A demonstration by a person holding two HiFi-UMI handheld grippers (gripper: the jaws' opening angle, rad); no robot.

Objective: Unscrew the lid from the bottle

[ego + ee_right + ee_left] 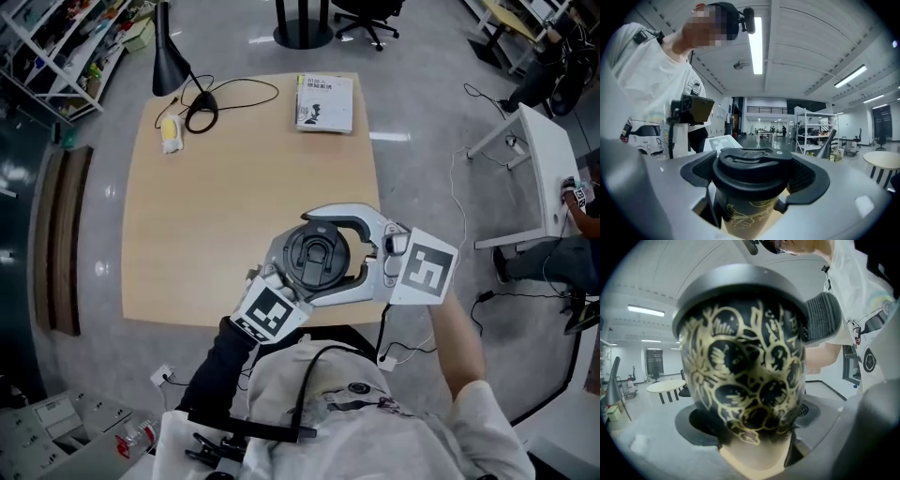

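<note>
Hovering over tan table, grey floor, left gripper clamping bottle, right gripper jaws apart around lid

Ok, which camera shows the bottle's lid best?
The right gripper view: the black lid sits close and centred, its top and side both clear. The head view shows only its top from above; the left gripper view shows just its grey-looking rim above the patterned bottle.
</note>
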